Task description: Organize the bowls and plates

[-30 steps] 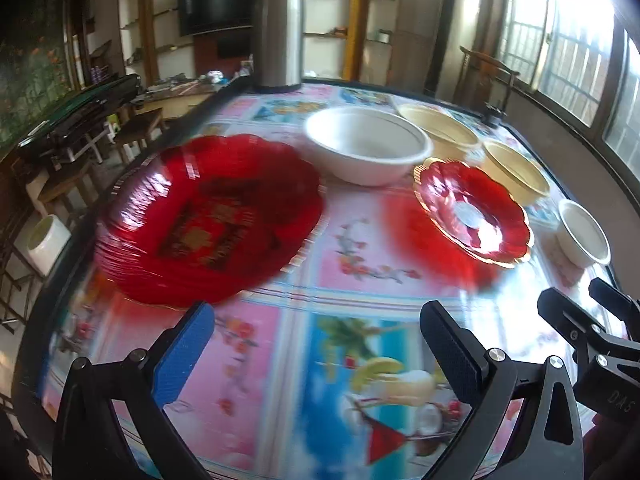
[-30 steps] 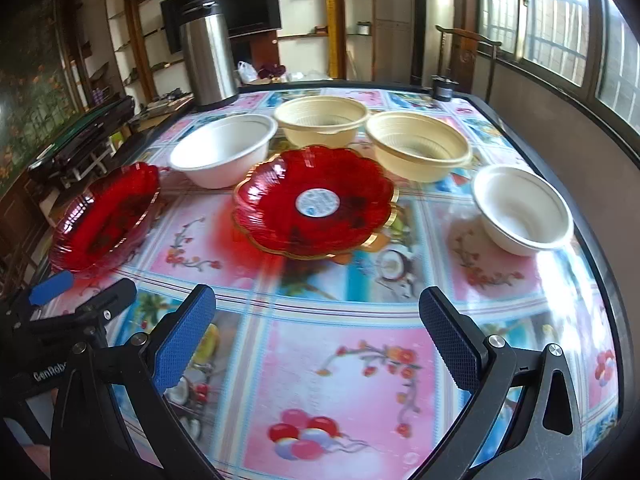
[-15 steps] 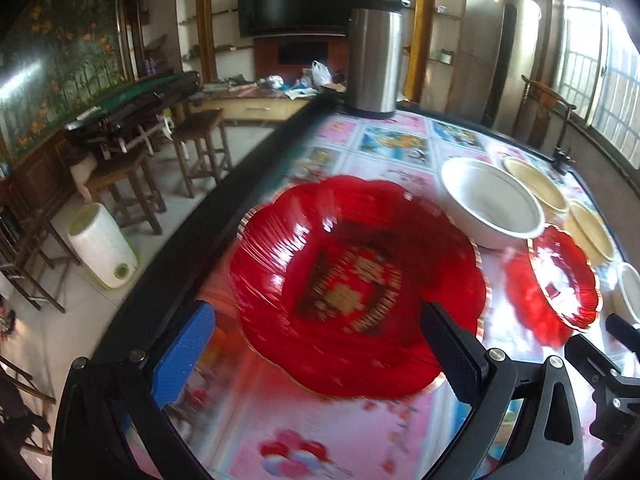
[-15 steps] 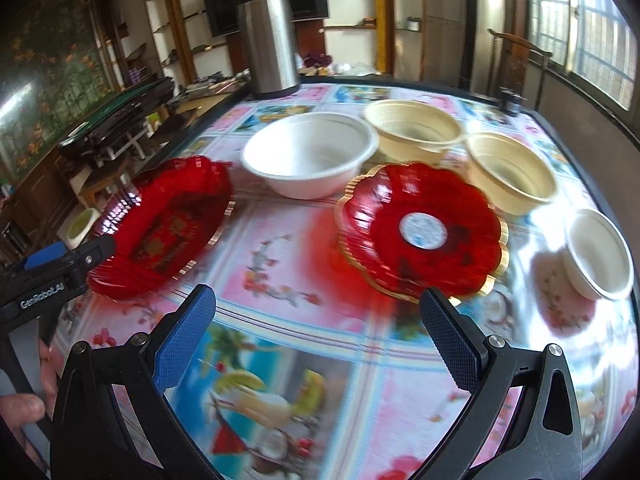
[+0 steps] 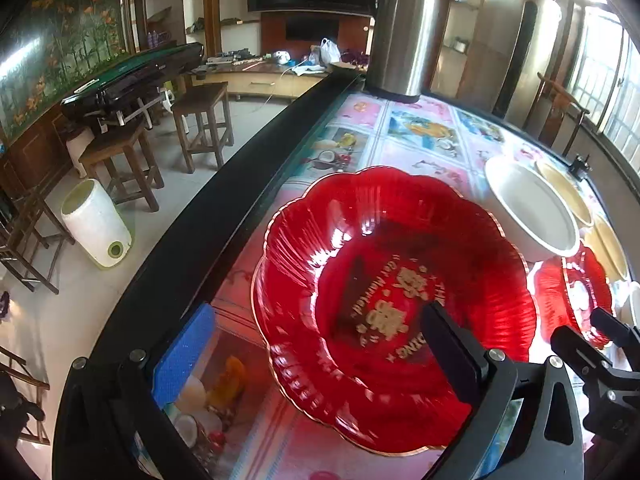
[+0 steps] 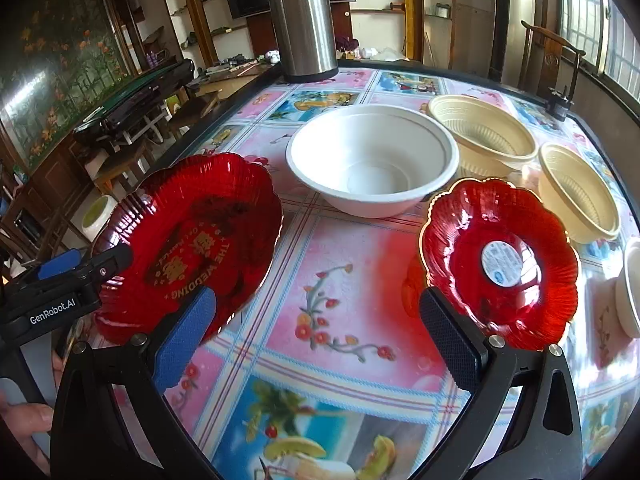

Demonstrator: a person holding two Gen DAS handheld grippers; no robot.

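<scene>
I am looking at the large red plate [image 5: 394, 304] with gold lettering, sitting at the left side of the bench [image 6: 344, 280], close to its dark edge. My left tongs [image 5: 316, 344] are standing wide open around the plate's near rim: the blue pad is lying outside the rim on the left, and the black finger [image 5: 452, 350] is reaching over the plate's inside on the right. I cannot tell whether either finger is touching the plate. In the right wrist view those same left tongs [image 6: 86, 260] are showing at the plate's left rim.

My right tongs [image 6: 316, 328] are also gaping open, gripping nothing, hovering over the flowered bench cloth between the large red plate [image 6: 192, 240] on the left and the small red plate [image 6: 500, 264] on the right. The small red plate is carrying a round white sticker in its middle.

Beyond the two plates, the big white bowl [image 6: 372, 160] is standing near the middle of the bench. Further right, two cream bowls [image 6: 482, 136] are sitting side by side, one farther and one nearer [image 6: 576, 192]. A small white bowl [image 6: 630, 288] is peeking in at the right edge. A steel flask [image 6: 302, 20] is standing upright at the far edge of the bench. A hand [image 6: 28, 420] is showing at the lower left, gripping the left handle.
</scene>
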